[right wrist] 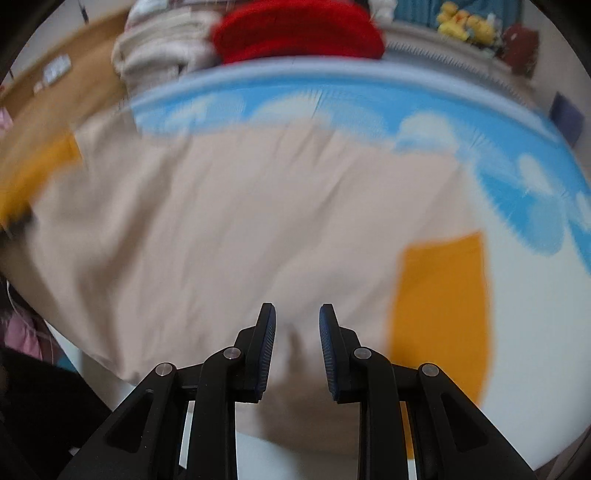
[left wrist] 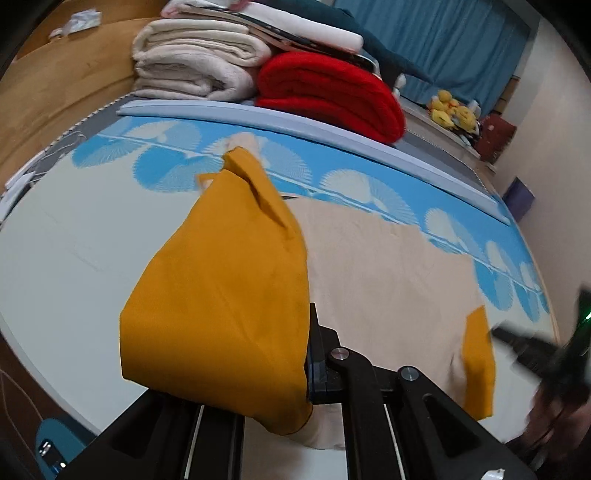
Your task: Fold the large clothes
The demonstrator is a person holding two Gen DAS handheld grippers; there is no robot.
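Beige garment [right wrist: 229, 221] with mustard sleeves spread on bed [left wrist: 55, 258], reaching toward patterned far edge. Left gripper [left wrist: 314, 369] pinching left mustard sleeve [left wrist: 221, 295], lifted clear. Right gripper [right wrist: 297, 354] partly spread over beige fabric; grip on cloth unclear. Only in left view, sharply: folded cream blanket [left wrist: 192, 62], red blanket [left wrist: 332, 96] beyond far edge.

Blurred fisheye view along the right gripper [right wrist: 297, 350], whose two black fingers [right wrist: 264, 350] with blue pads stand apart at six o'clock, a fold of a beige garment [right wrist: 221, 221] rising between them. The garment spreads across a white and blue patterned bed [right wrist: 535, 332], with mustard-yellow sleeves at four o'clock [right wrist: 443, 295] and nine o'clock. At twelve o'clock sits a folded red blanket [right wrist: 299, 29], cream towels [right wrist: 162, 48] at eleven, yellow plush toys [right wrist: 465, 24] at one.
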